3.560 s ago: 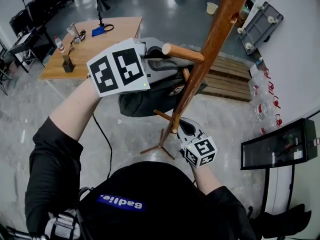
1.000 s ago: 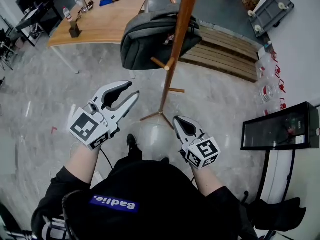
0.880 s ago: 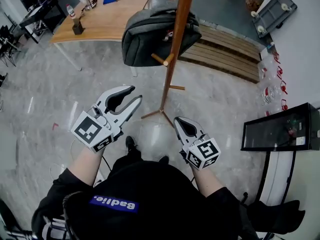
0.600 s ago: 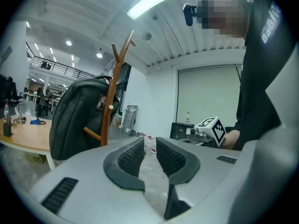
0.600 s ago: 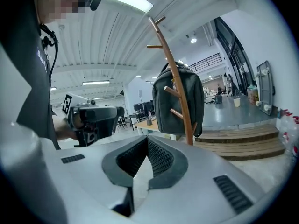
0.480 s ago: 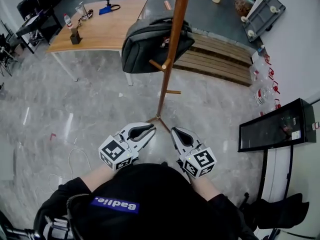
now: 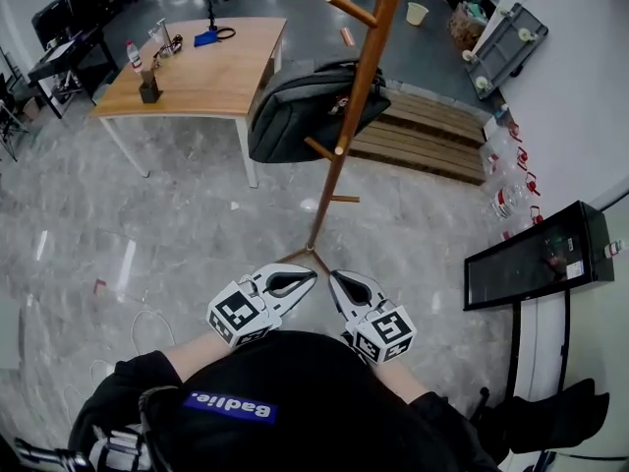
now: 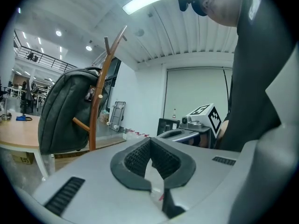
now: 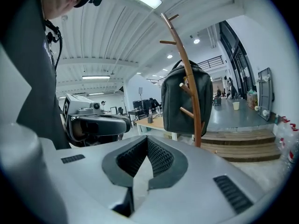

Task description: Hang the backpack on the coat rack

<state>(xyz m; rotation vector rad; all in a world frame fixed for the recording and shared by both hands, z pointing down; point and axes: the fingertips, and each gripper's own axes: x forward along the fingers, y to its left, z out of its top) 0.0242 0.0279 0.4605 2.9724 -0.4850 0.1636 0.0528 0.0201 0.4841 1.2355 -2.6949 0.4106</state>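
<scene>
The dark grey backpack (image 7: 300,114) hangs from a peg of the wooden coat rack (image 7: 360,91), well off the floor. Both grippers are held low and close to the person's body, far from the rack and touching nothing. My left gripper (image 7: 309,274) is shut with nothing between its pads. My right gripper (image 7: 333,277) is shut and empty too, just beside it. In the left gripper view the backpack (image 8: 65,111) and rack pole (image 8: 97,108) stand at the left beyond the closed jaws. In the right gripper view the backpack (image 9: 180,105) hangs on the rack (image 9: 193,94), right of centre.
A wooden table (image 7: 201,65) with small items stands behind the backpack at the left. A wooden pallet (image 7: 432,138) lies behind the rack. A black glass-fronted cabinet (image 7: 536,268) stands at the right by the white wall. A thin cable (image 7: 147,323) lies on the grey floor.
My left gripper has dropped, drawn in toward the body, and gone from wide open to shut. The right gripper pulled back slightly. The backpack stays hanging on the rack.
</scene>
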